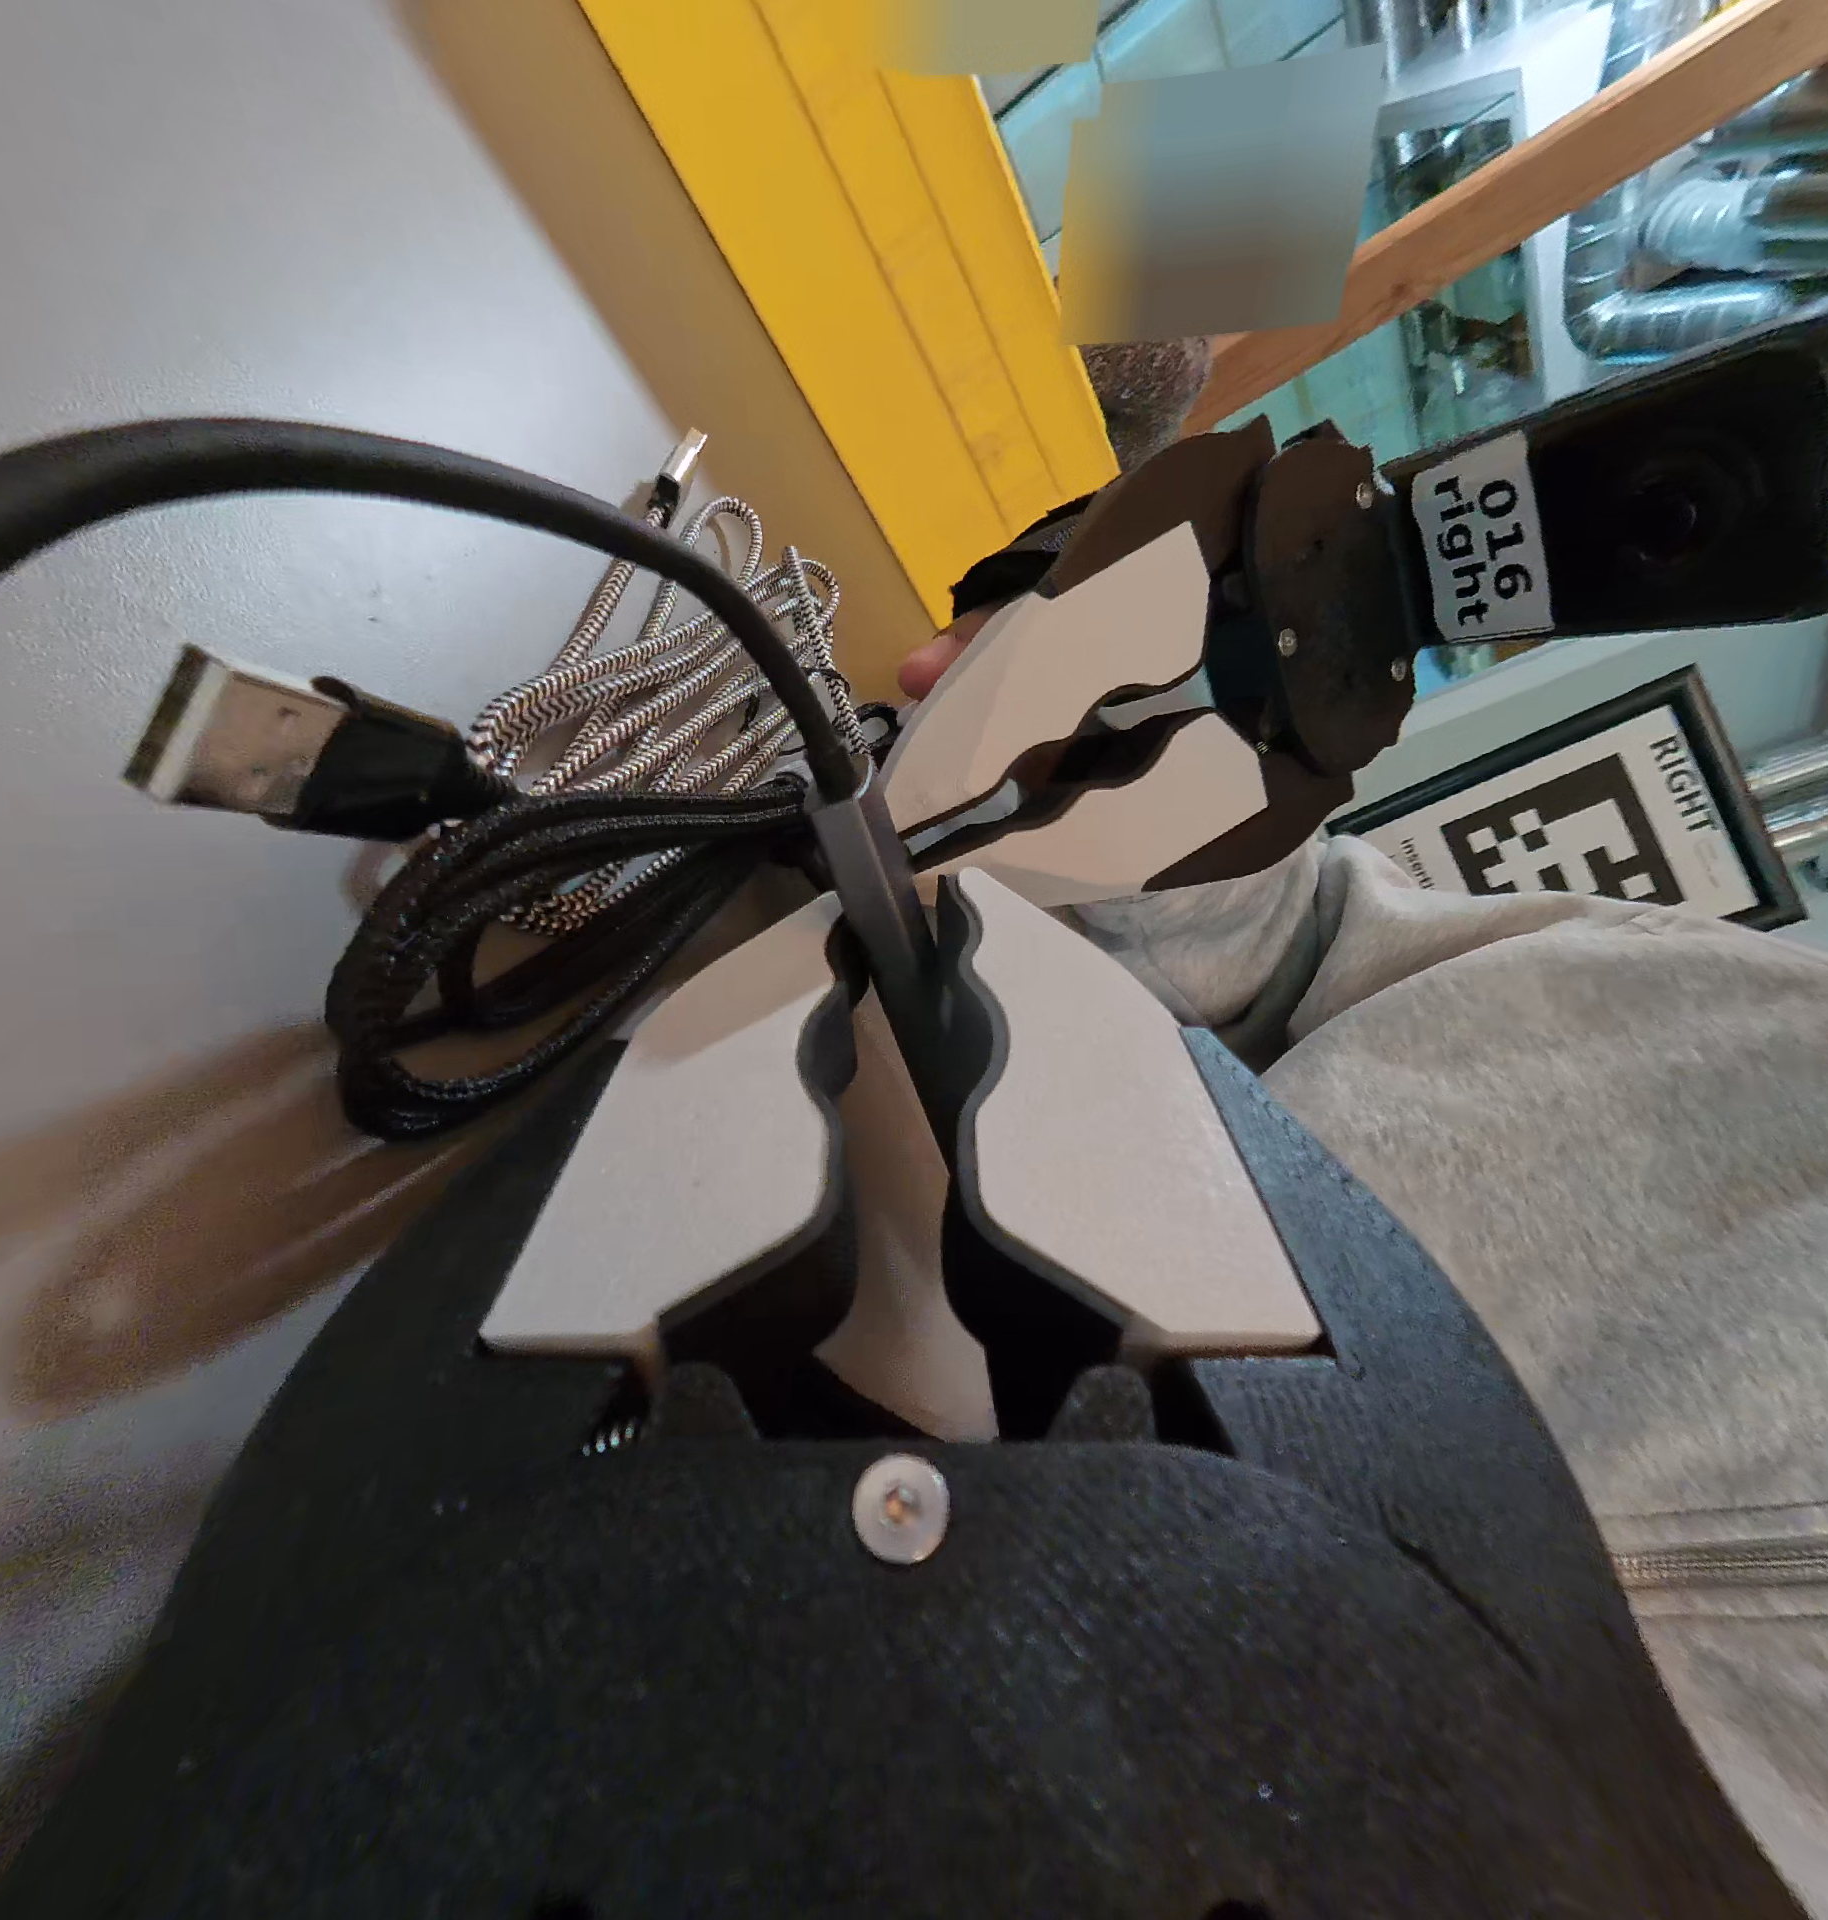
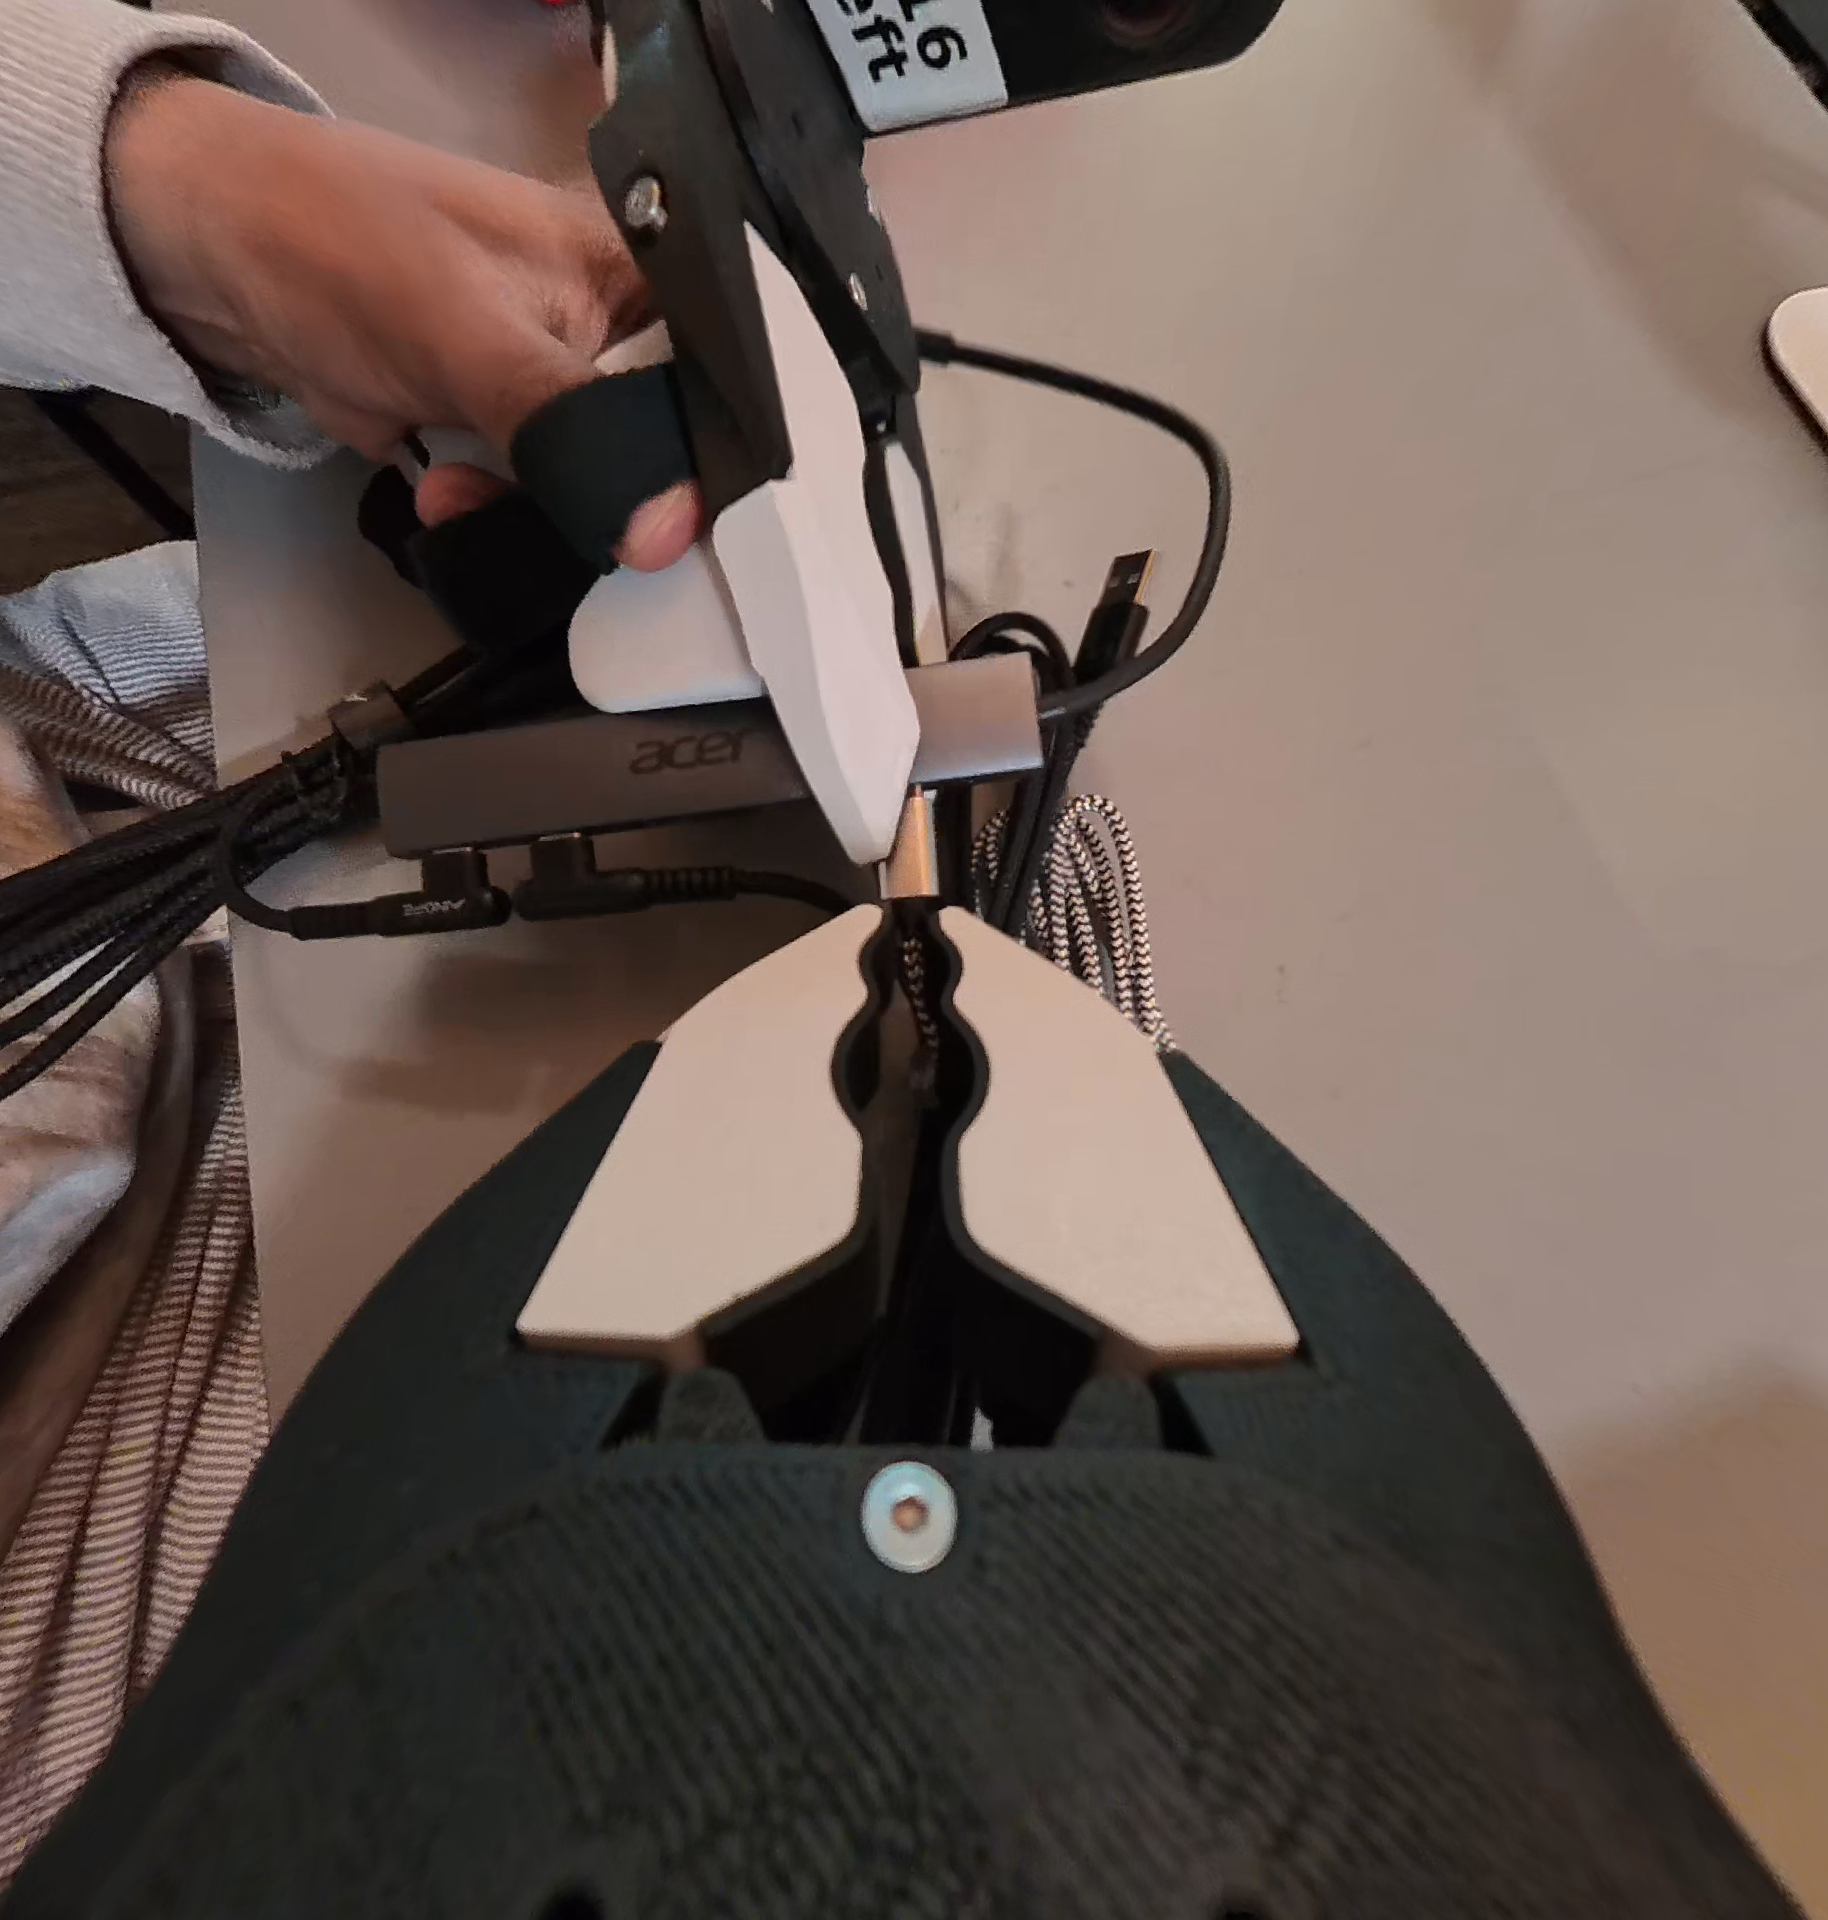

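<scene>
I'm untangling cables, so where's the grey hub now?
In the right wrist view, the grey hub sits centre-left, clamped by the left gripper, just beyond the right gripper.

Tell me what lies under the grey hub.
The grey hub is clamped by the left gripper above the white table. Two black angled plugs hang from its lower edge. The table directly beneath is partly hidden by hub and cables.

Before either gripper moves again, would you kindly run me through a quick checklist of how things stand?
1. Left gripper shut on the hub: ok.
2. Right gripper shut on the braided cable behind its silver plug: ok.
3. Plug seated in the hub: cannot tell, the left jaws cover the port.
4. Two black angled plugs in the hub's side: ok.
5. Loose USB plug clear of both jaws: ok.
6. Cable bundle untangled: not ok.
</scene>
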`<control>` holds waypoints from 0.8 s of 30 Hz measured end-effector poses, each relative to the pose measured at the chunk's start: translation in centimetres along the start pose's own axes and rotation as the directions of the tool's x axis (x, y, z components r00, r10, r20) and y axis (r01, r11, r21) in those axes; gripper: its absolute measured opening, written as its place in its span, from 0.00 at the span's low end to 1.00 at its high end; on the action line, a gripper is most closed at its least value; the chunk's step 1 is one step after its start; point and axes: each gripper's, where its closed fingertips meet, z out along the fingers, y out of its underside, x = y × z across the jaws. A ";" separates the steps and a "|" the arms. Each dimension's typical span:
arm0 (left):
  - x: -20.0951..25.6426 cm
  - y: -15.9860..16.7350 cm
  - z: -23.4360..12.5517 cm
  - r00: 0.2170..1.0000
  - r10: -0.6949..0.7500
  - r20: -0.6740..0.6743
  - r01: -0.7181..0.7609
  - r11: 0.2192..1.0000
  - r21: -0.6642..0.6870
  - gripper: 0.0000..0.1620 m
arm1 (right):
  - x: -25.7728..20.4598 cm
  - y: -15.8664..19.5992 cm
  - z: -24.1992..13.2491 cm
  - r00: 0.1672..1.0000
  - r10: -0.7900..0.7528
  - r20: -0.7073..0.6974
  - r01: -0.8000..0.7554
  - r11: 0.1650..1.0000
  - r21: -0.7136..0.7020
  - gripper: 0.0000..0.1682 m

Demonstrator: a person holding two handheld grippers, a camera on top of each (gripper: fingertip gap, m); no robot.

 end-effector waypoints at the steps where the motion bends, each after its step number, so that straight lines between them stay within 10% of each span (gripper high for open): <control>1: 0.1 -0.1 -0.1 1.000 -0.008 -0.013 0.008 1.000 0.006 0.09 | 0.0 -0.1 0.0 1.000 0.000 0.000 0.000 1.000 0.005 0.03; 24: 0.2 -1.4 -1.5 0.989 -0.098 -0.112 0.109 0.989 0.096 0.07 | 0.9 -0.2 -0.5 1.000 -0.005 -0.024 0.007 0.998 0.069 0.03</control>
